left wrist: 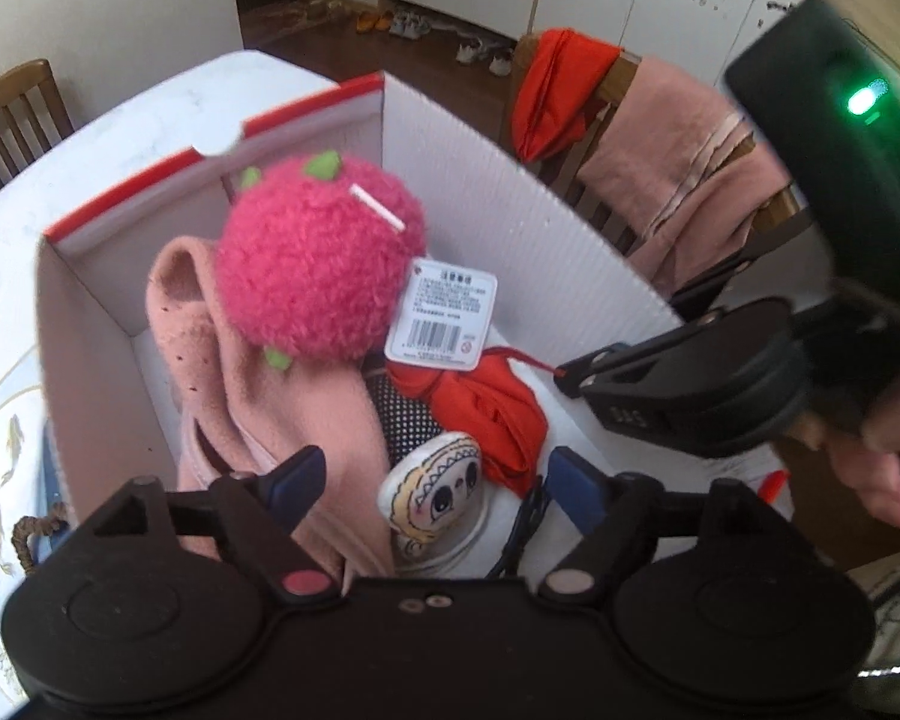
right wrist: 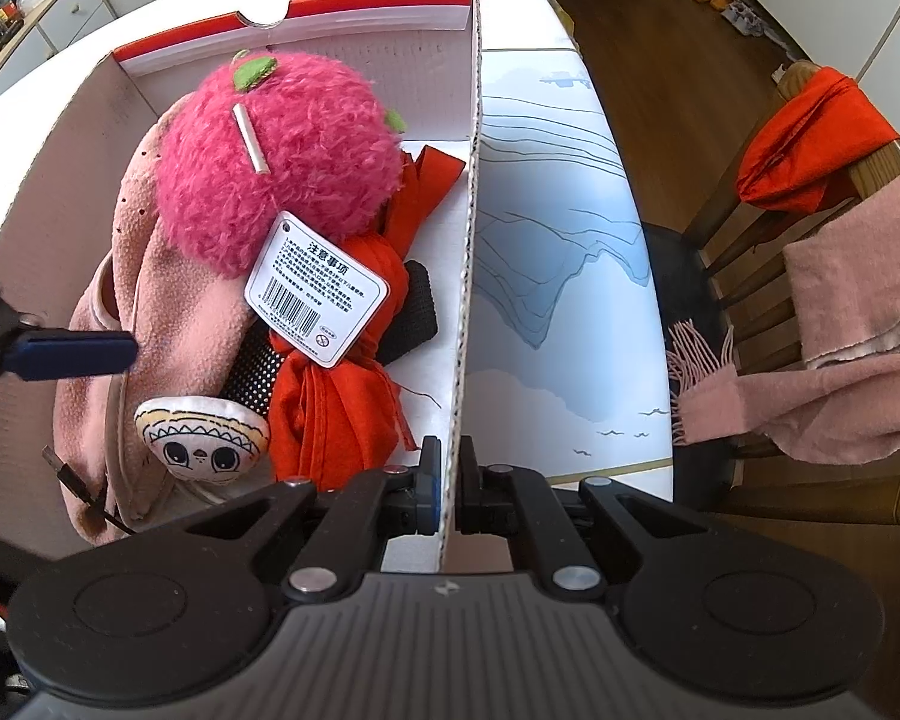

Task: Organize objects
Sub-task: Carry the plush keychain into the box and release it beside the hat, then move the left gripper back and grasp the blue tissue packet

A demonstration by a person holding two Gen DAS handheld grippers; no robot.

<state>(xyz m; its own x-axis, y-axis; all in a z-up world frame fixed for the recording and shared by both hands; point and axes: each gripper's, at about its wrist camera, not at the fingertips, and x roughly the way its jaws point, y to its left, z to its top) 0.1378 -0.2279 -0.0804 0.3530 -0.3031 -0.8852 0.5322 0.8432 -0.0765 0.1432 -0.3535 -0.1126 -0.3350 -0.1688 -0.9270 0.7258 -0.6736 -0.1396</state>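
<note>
A white cardboard box (left wrist: pixel 510 228) with a red rim (right wrist: pixel 378 6) stands on the table. Inside it lie a fluffy pink plush ball (left wrist: pixel 318 258) (right wrist: pixel 276 168) with a paper tag (right wrist: pixel 315 297), a pink fleece garment (left wrist: pixel 270 396), a knotted red cloth (right wrist: pixel 330 408) and a small face plush (left wrist: pixel 432 489) (right wrist: pixel 201 438). My left gripper (left wrist: pixel 438 483) hangs open over the box, the face plush lying below between its blue pads (right wrist: pixel 72 351), untouched. My right gripper (right wrist: pixel 447 480) (left wrist: pixel 567 375) is shut on the box's right wall.
A wooden chair (right wrist: pixel 750 222) beside the table carries a red cloth (right wrist: pixel 810 138) and a fringed pink scarf (right wrist: pixel 858 324). A blue mountain-print mat (right wrist: pixel 558 276) lies right of the box. A black dotted item (right wrist: pixel 258 372) and a USB cable (right wrist: pixel 72 480) also lie inside the box.
</note>
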